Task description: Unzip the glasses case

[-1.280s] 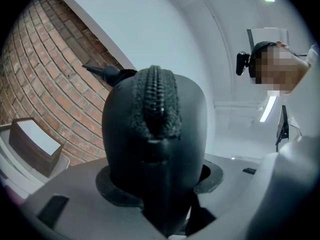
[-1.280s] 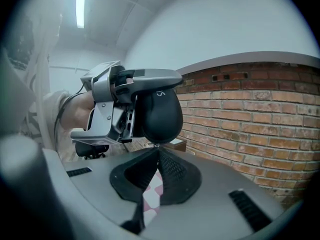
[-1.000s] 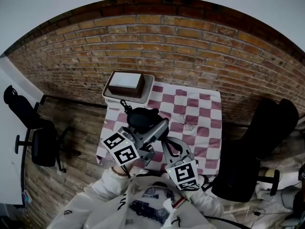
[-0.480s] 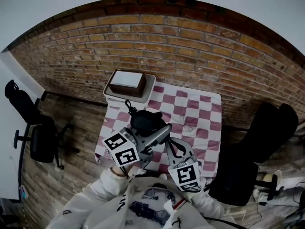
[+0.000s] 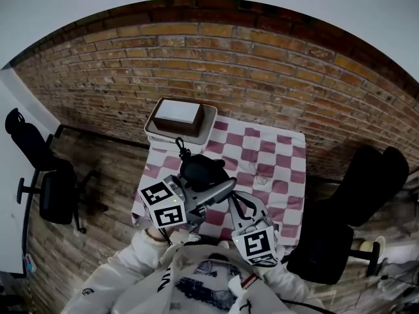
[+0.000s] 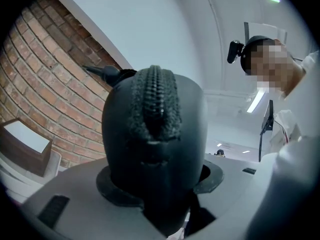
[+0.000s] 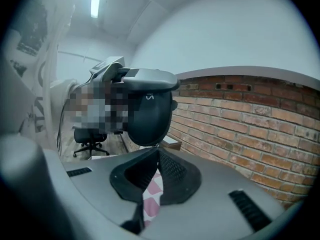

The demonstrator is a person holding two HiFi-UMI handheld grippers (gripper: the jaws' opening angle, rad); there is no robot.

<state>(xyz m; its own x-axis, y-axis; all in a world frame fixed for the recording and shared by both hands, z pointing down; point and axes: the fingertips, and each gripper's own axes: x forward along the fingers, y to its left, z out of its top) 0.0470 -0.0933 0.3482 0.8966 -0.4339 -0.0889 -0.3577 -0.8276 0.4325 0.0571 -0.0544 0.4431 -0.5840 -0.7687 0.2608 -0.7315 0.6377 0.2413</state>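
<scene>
The black glasses case (image 5: 200,169) is held up above the checkered table, and my left gripper (image 5: 211,183) is shut on it. In the left gripper view the case (image 6: 155,129) stands between the jaws with its zipper seam facing the camera, and my left gripper (image 6: 160,194) clamps its lower end. My right gripper (image 5: 230,198) comes up from below right. In the right gripper view my right gripper (image 7: 158,151) is shut. Its tips meet on a small tab at the lower edge of the case (image 7: 147,116), apparently the zipper pull.
A table with a red and white checkered cloth (image 5: 268,150) stands against a brick wall (image 5: 262,70). At its back left a white tray (image 5: 204,124) holds a brown box (image 5: 178,115). Glasses (image 5: 263,171) lie on the cloth. Black office chairs (image 5: 47,188) (image 5: 357,198) stand on both sides.
Both grippers and the case stay almost where they were. The left gripper's marker cube has turned a little.
</scene>
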